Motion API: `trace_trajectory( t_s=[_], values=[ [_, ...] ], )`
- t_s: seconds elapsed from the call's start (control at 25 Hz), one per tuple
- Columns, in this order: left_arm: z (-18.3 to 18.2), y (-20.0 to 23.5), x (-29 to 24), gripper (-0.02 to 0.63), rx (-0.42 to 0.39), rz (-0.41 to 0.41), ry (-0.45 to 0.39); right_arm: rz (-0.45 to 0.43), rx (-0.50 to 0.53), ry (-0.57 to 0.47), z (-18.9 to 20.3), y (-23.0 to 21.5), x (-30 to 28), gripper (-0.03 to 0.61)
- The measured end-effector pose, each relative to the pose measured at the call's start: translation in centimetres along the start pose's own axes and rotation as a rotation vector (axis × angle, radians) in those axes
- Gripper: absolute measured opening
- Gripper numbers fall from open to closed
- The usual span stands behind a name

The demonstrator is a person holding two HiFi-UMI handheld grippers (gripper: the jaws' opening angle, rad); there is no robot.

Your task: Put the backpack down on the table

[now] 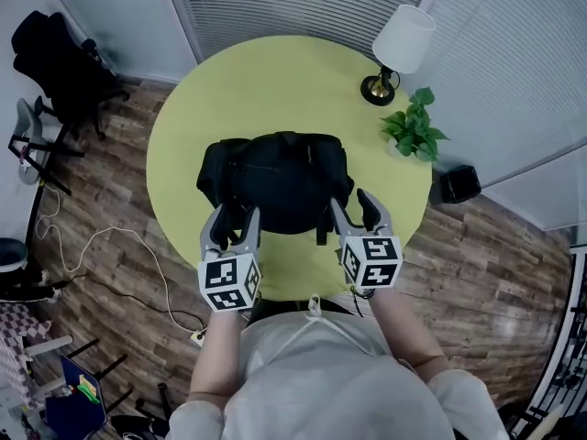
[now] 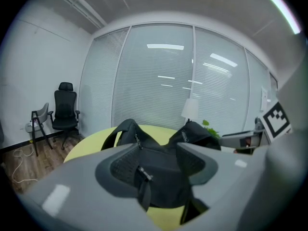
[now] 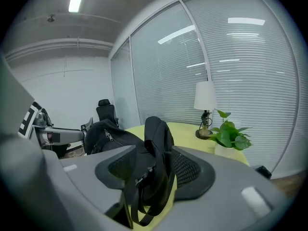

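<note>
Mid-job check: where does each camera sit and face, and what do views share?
Head view: on the person's head, looking steeply down on the yellow table, the backpack, left gripper, right gripper, forearms and chest.
Left gripper view: on the left gripper, looking along its parted jaws over the backpack toward the blinds; the right gripper's marker cube shows at right.
Right gripper view: on the right gripper, looking along its parted jaws past a backpack strap toward the lamp and plant.
Shared: all three show the backpack on the table.
</note>
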State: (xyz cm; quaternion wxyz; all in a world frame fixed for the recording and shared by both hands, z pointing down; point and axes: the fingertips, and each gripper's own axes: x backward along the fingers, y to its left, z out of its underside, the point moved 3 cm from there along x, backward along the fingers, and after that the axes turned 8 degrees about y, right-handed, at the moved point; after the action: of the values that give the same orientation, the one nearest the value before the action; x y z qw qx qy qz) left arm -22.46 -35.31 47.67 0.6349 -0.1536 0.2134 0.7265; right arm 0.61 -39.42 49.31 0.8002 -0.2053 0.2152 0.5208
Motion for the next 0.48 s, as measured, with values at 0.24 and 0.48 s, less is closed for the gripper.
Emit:
trace_trajectory(
  t_s=[0.24,0.48],
  values=[
    [-0.5,-2.5,2.3,0.127,-0.019,0.017,-0.064,-0.027,0.002,-0.044,-0.3,0.6,2.8,0.123],
    [-0.9,-3.0,4.5,0.006,-0.041,0.028,-0.09,-0.047,0.023,-0.069,-0.4,1.6,4.8,-0.002]
  ],
)
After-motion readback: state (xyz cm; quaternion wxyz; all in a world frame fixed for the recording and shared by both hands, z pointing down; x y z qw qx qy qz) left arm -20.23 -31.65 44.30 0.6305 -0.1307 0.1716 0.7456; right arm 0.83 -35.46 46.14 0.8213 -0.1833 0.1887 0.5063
